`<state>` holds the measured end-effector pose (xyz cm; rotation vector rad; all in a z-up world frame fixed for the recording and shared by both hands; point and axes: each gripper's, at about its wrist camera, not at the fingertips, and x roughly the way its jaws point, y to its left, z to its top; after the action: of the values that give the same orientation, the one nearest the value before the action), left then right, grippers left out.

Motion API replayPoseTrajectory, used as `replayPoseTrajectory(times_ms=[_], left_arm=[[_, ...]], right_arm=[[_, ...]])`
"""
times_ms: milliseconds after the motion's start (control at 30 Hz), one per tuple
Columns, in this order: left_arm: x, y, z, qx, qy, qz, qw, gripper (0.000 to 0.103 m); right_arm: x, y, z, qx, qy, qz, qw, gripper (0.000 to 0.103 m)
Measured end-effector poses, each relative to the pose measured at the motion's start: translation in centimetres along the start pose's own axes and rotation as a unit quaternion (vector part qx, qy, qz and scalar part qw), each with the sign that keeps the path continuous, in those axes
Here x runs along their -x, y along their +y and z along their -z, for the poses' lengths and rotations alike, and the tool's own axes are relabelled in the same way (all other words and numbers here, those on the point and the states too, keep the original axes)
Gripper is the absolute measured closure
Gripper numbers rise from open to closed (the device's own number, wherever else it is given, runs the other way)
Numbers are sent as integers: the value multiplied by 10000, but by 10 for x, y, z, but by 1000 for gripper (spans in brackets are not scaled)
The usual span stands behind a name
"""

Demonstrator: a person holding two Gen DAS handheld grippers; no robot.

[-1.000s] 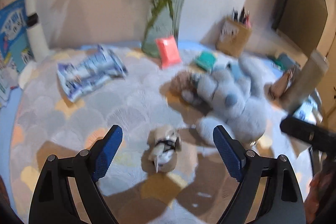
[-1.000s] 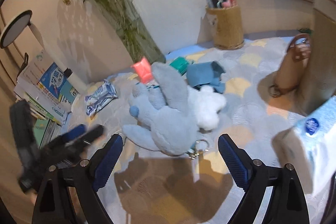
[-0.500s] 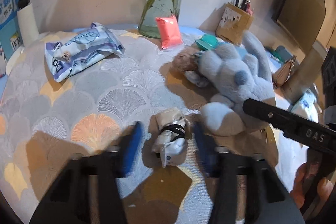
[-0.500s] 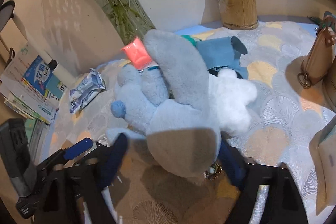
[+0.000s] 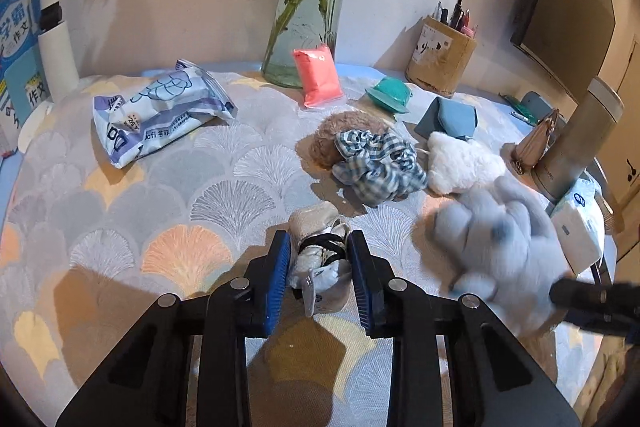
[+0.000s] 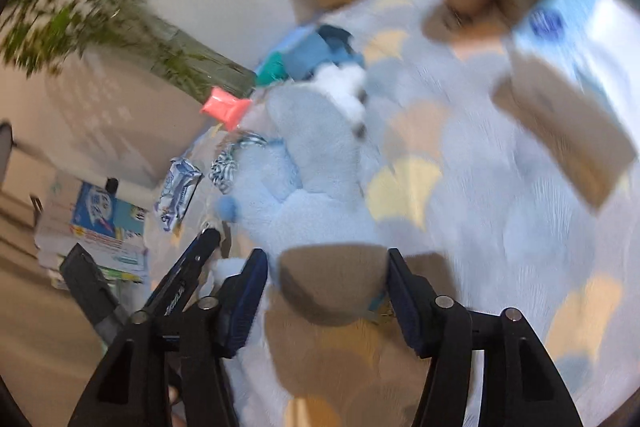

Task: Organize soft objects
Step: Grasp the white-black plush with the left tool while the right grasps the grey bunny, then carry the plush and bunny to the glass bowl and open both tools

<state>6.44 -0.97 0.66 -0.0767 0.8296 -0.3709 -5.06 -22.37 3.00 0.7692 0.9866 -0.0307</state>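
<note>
Left gripper (image 5: 318, 277): jaws narrow, blue pads pressed on both sides of a small pale bundle (image 5: 320, 263) wrapped with a black band. Bundle rests on the desk (image 5: 120, 227), which carries a fan-patterned cloth.

Right gripper (image 6: 326, 297): jaws partly closed around the lower end of the grey-blue plush toy (image 6: 304, 179). Right-wrist view heavily blurred; both pads appear to touch the plush. In the left-wrist view the same plush (image 5: 500, 251) sits at the right of the bundle, also blurred.

Other soft items, behind the bundle: checked scrunchie (image 5: 376, 167) lying against a brown fuzzy item (image 5: 332, 135); white plush (image 5: 460, 163) just beside the scrunchie.

Further back: wipes packet (image 5: 160, 115), pink packet (image 5: 318, 77) leaning at the glass vase (image 5: 312, 7), pen holder (image 5: 442, 61).
</note>
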Motion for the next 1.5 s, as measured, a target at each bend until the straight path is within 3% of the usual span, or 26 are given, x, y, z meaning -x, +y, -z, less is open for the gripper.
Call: replayPoseTrajectory(times_ms=[67, 167, 233, 367, 467, 567, 667, 733, 767, 800, 833, 933, 1100, 1500], left_arm=[[-2, 2, 0, 37, 77, 83, 9999, 75], [-12, 4, 1, 83, 390, 271, 9988, 65], [-9, 3, 2, 57, 380, 284, 9989, 59], [-9, -2, 6, -100, 398, 194, 9990, 55], [-11, -8, 8, -268, 410, 39, 9988, 46], [-10, -11, 9, -393, 396, -176, 9983, 46], [-10, -9, 9, -382, 359, -346, 9980, 55], [-9, -6, 8, -338, 329, -335, 9983, 78], [-8, -5, 8, -322, 321, -278, 9986, 78], [-8, -6, 7, -330, 310, -263, 9986, 78], [-7, -7, 7, -361, 288, -277, 9985, 78], [1, -16, 8, -482, 129, -276, 9984, 78], [23, -34, 6, -576, -84, 38, 9983, 78], [82, -129, -13, -1125, -716, 834, 9876, 78]], right_arm=[[-4, -4, 5, -6, 235, -64, 9997, 34], [1, 1, 10, 552, 162, 225, 9981, 30], [2, 8, 12, 1089, 89, 586, 9923, 14], [-2, 24, 9, 2109, -16, 1066, 9717, 14], [-16, 27, 2, 2526, 170, 1183, 9602, 14], [-27, 23, -9, 2321, 235, 833, 9688, 14], [-37, 15, -20, 1960, 257, 534, 9788, 13], [-38, 17, -22, 1922, 138, 454, 9802, 13], [-38, 19, -21, 1960, 117, 432, 9796, 14], [-38, 19, -19, 2021, 91, 407, 9785, 22], [-37, 21, -16, 2093, 49, 380, 9771, 41], [-34, 29, -4, 2367, -16, 331, 9710, 42], [-13, 27, -4, 2221, -114, -24, 9749, 42], [98, 19, -18, 2069, -1177, -57, 9712, 42]])
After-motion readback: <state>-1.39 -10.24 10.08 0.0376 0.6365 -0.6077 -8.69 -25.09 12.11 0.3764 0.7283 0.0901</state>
